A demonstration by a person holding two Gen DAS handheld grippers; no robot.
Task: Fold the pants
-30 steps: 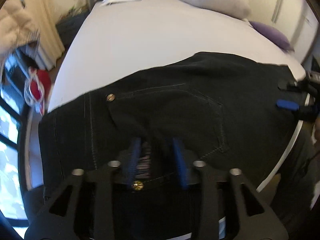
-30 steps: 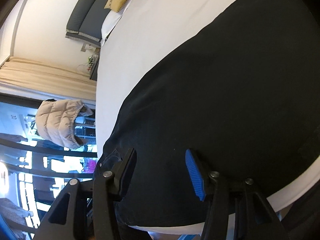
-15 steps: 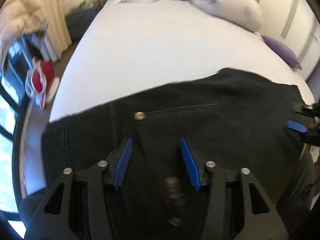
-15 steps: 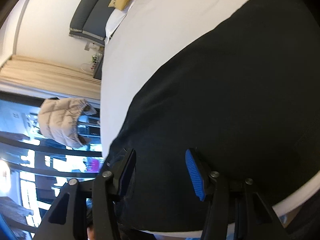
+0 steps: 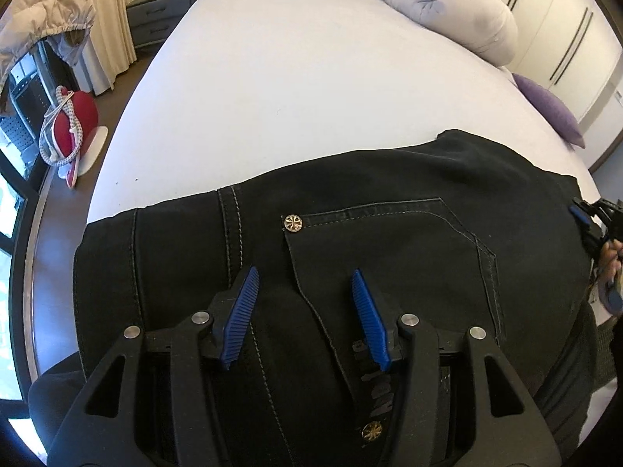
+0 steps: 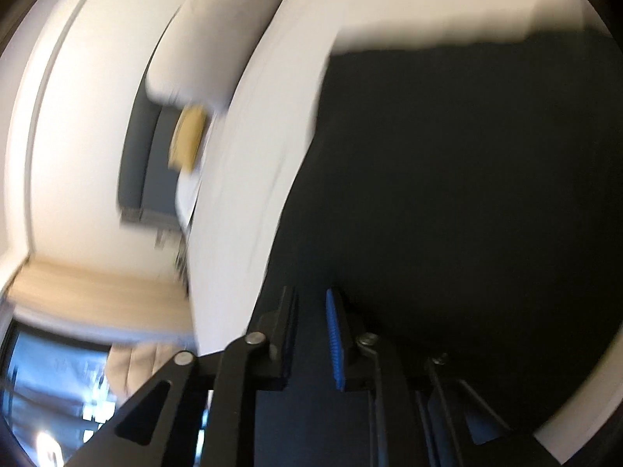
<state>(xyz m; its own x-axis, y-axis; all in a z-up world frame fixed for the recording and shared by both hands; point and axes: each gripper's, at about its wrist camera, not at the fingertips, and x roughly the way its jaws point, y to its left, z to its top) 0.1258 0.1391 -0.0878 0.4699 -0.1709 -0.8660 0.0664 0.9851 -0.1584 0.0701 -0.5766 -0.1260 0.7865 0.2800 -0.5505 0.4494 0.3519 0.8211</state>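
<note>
Between and just beyond the left gripper's point(image 5: 303, 311) fingers point(image 5: 241, 311) lie the black pants point(image 5: 389, 241), spread flat on the white bed point(image 5: 311, 89), back pocket and a gold rivet point(image 5: 292, 222) facing up just ahead of the tips. Fingers stand apart, hovering over the waistband area, clamping nothing; likely waiting there to pin or pick up that end. The right gripper point(image 6: 311, 311) is at the far edge of the pants, blurred in its own view; its fingers are closing, nearly together, with dark fabric seeming to sit between them. Can't tell whether the pads already press on the cloth. Judged purpose: pinch the leg end so it can be carried over toward the waist for the fold.
</note>
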